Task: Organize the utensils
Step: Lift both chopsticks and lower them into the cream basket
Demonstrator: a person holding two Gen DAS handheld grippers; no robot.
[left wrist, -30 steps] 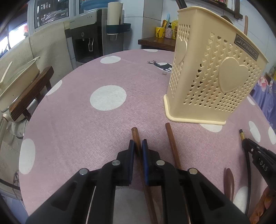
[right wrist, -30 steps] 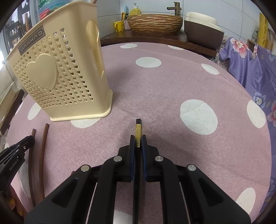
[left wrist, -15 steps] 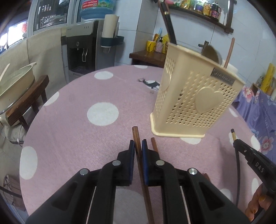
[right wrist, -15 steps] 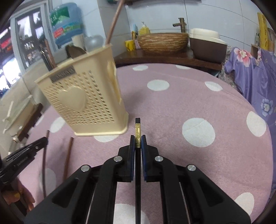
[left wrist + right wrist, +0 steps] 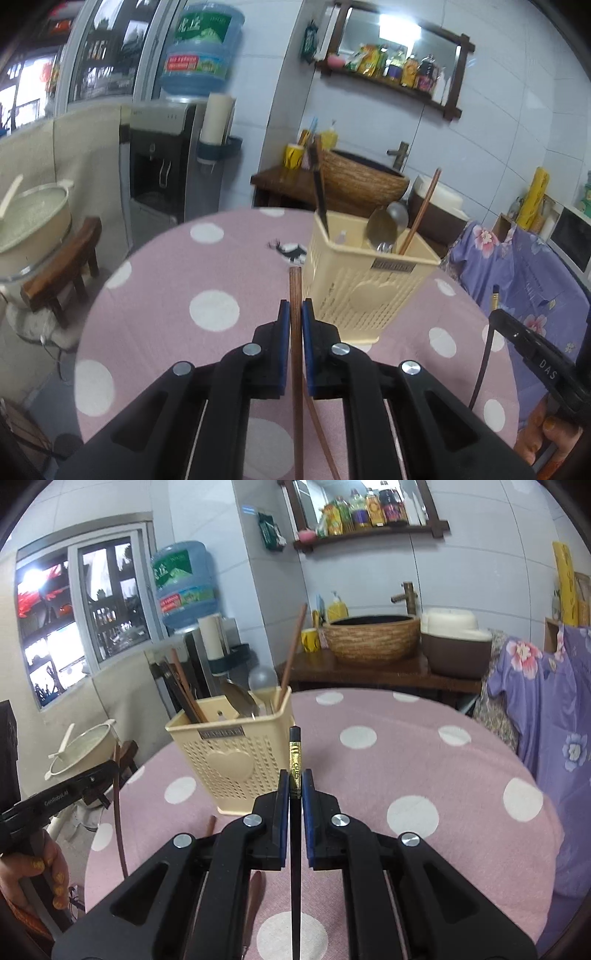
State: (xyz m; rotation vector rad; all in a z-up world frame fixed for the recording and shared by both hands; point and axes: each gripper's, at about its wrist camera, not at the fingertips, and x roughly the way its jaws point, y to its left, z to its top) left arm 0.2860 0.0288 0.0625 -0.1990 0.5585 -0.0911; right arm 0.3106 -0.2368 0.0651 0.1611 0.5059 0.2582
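My left gripper (image 5: 294, 314) is shut on a brown wooden chopstick (image 5: 295, 291) and holds it above the pink dotted table (image 5: 155, 310). My right gripper (image 5: 295, 782) is shut on a black chopstick with a gold band (image 5: 294, 753), also raised. The cream utensil basket (image 5: 369, 284) stands ahead, holding a spoon (image 5: 380, 229), a brown chopstick and a dark utensil; it also shows in the right wrist view (image 5: 232, 760). Another brown chopstick (image 5: 321, 439) lies on the table under the left gripper. A brown spoon (image 5: 255, 893) lies below the right gripper.
A wooden stool (image 5: 62, 266) and a pot (image 5: 33, 218) stand left of the table. A water dispenser (image 5: 173, 162), a woven basin (image 5: 373, 638) on a side table and a purple flowered cloth (image 5: 546, 709) are behind and to the right.
Both grippers have risen well above the table with their chopsticks, so the basket now appears lower and farther, its open top in view.
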